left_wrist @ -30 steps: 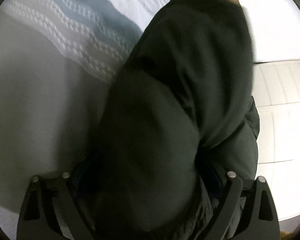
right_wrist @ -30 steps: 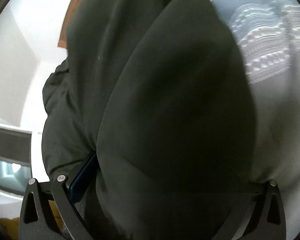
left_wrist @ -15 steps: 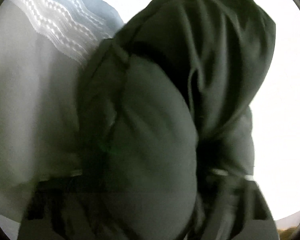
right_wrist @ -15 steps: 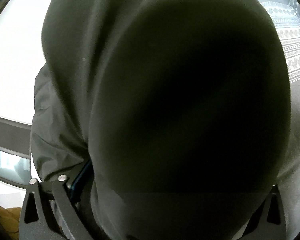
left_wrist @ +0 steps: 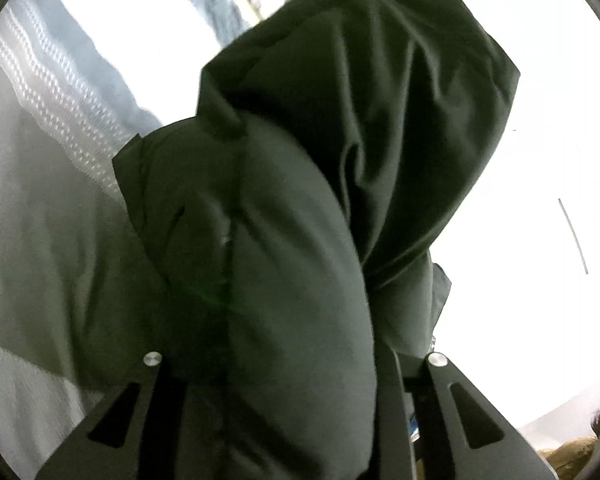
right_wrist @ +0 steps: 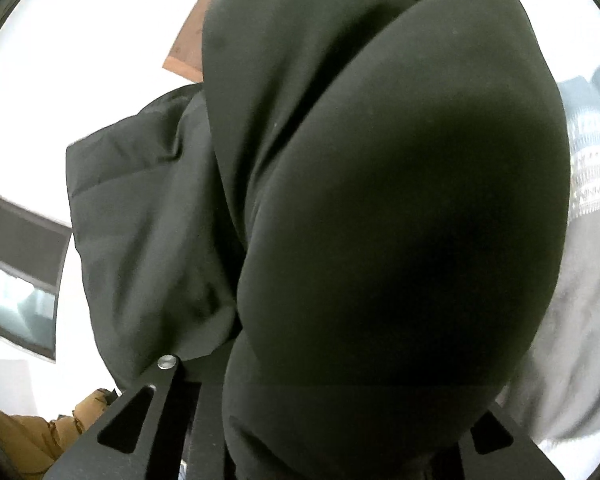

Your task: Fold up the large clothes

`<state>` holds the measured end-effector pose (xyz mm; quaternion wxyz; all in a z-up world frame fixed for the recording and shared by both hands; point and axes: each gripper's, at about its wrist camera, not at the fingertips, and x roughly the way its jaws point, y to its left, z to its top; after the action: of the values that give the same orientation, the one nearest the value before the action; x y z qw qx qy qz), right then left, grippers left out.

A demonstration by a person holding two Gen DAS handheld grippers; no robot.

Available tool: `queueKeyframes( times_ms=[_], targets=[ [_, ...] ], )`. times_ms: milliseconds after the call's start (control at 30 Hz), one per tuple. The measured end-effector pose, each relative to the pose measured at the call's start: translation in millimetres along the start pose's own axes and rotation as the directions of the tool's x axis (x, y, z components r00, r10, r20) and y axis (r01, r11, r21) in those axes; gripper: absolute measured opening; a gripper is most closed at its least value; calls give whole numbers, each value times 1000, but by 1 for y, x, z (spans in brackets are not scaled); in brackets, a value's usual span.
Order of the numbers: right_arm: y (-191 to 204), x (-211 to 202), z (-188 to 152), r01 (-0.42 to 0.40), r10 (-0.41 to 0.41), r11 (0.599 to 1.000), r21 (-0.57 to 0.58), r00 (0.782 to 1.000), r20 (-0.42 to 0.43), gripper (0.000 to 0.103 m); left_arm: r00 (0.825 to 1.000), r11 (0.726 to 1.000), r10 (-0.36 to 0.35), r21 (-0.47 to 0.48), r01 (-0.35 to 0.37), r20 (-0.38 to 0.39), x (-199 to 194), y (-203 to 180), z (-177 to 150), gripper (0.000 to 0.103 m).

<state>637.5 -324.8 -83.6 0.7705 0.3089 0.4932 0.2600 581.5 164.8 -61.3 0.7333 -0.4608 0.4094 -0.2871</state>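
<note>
Garment: dark green padded jacket of smooth, puffy fabric (left_wrist: pixel 300 260), bunched in thick folds and filling most of both wrist views (right_wrist: pixel 380 220).
Garment position: hung in front of both cameras, raised above the pale grey bedspread (left_wrist: pixel 40 240); lower bulge pushed in between the black fingers of each tool.
Left gripper (left_wrist: pixel 296 364): jaws closing, jacket fabric packed between them; both black fingers drawn in against the bulge, fingertips buried in cloth.
Right gripper (right_wrist: pixel 332 364): jaws closing, jacket fabric between them; left-hand finger with its silver screw pressed up to the fold, the other finger mostly hidden behind the bulge.
Bedding: white knitted band with raised wavy pattern (left_wrist: pixel 60 92) beside a blue-grey stripe (left_wrist: pixel 112 76), seen left of the jacket; blurred.
Surroundings: brown wooden board (right_wrist: pixel 188 48) above the jacket in the right view; dark-framed window (right_wrist: pixel 20 280) at the left edge; tan-brown garment (right_wrist: pixel 32 436) low in the corner.
Writing and labels: none legible on the jacket, the tools or the bedding; small pale speck on the fabric (left_wrist: pixel 225 240) too blurred to tell.
</note>
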Motion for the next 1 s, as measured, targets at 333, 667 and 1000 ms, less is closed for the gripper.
queueKeyframes(
  times_ms=[333, 667, 1000],
  targets=[
    [74, -44, -38, -81, 81, 997, 2, 997, -5, 19, 999, 1000, 2, 17, -3, 37, -92, -47, -36, 21],
    [-7, 12, -81, 189, -180, 969, 161, 981, -68, 38, 886, 881, 463, 120, -457, -19, -81, 40, -45, 38],
    [17, -79, -115, 533, -555, 827, 178, 824, 115, 100, 778, 746, 611, 220, -628, 148, -154, -6, -53, 64]
  ],
)
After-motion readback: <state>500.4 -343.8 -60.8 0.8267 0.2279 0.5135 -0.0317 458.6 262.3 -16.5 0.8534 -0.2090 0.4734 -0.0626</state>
